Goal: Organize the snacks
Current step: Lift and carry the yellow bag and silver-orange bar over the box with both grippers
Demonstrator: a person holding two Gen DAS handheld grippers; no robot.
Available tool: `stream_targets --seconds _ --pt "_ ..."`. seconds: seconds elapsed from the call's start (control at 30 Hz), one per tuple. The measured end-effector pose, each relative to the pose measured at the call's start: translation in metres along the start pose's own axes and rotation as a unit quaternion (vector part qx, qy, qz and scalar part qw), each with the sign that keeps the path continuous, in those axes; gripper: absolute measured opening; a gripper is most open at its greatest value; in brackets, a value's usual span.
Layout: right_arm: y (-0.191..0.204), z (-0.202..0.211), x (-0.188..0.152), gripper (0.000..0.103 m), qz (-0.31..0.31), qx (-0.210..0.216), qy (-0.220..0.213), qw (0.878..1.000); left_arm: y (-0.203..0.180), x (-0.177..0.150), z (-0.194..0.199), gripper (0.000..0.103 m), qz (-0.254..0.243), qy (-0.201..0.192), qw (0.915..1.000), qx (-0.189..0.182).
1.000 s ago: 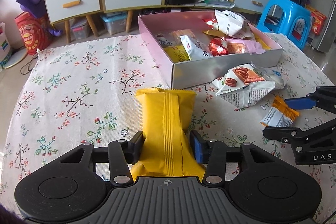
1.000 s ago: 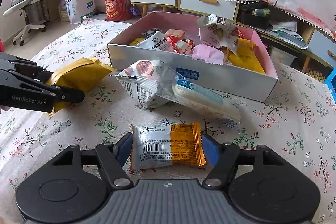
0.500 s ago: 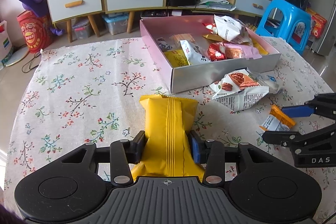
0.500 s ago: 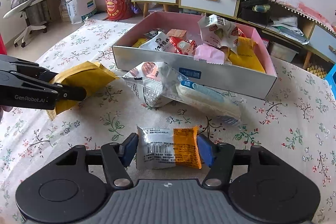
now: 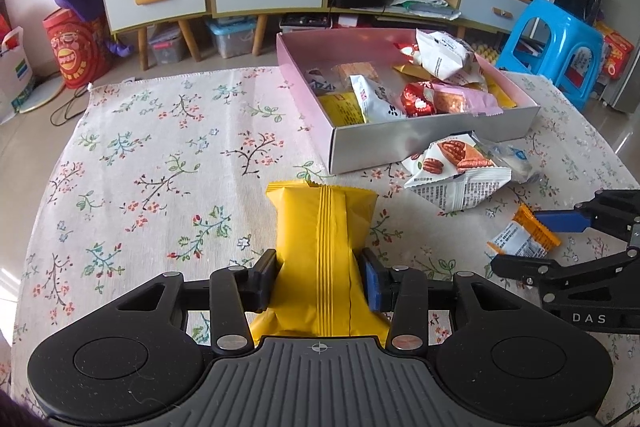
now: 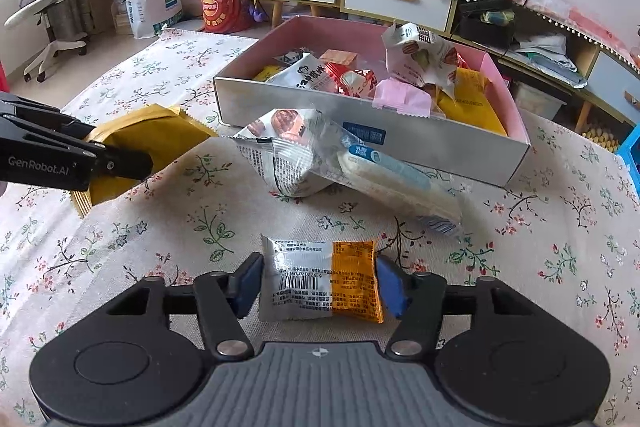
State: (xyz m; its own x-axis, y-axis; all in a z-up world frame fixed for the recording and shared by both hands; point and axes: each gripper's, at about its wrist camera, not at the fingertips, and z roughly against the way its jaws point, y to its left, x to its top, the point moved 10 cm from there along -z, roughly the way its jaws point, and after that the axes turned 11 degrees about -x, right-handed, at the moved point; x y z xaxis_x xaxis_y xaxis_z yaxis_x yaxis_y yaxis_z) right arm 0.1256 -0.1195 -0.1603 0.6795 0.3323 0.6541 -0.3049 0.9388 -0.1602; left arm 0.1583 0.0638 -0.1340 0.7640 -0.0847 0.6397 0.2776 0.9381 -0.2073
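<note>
The left gripper (image 5: pixel 319 279) pinched a yellow snack bag (image 5: pixel 320 251), long axis toward 12 o'clock. The right gripper (image 6: pixel 318 285) clamped a silver-and-orange packet (image 6: pixel 320 281) crosswise. Farther off, the pink snack box (image 5: pixel 432 141) lay at 1 o'clock from the left gripper, which looked nearer.

one box (image 5: pixel 432 141) with about nine packets inside, the exact count unclear; four packets outside it: yellow (image 5: pixel 320 227), pecan (image 5: pixel 456 171), clear (image 6: pixel 396 179), silver-orange (image 6: pixel 320 281); two grippers, left (image 5: pixel 320 285), right (image 6: pixel 320 285); one tablecloth (image 5: pixel 160 163).
</note>
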Motion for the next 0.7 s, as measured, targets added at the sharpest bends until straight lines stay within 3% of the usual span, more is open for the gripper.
stream_targets --seconds 0.1,0.3,0.5,0.7 --pt "-0.001 0.001 0.001 0.042 -0.005 0.001 0.002 1.000 0.001 -0.002 0.000 0.040 0.005 0.005 1.0000 0.002" --pt "-0.012 0.003 0.007 0.041 -0.054 0.022 0.017 0.998 0.004 -0.002 0.003 0.040 0.016 0.005 0.9998 0.005" --pt "-0.031 0.005 0.014 0.041 -0.151 0.067 0.040 0.985 0.002 0.000 0.006 0.040 0.023 0.003 0.9997 0.001" --pt "-0.035 0.017 0.021 0.041 -0.197 0.099 0.039 0.975 -0.002 0.003 0.013 0.040 0.028 -0.004 0.9996 -0.008"
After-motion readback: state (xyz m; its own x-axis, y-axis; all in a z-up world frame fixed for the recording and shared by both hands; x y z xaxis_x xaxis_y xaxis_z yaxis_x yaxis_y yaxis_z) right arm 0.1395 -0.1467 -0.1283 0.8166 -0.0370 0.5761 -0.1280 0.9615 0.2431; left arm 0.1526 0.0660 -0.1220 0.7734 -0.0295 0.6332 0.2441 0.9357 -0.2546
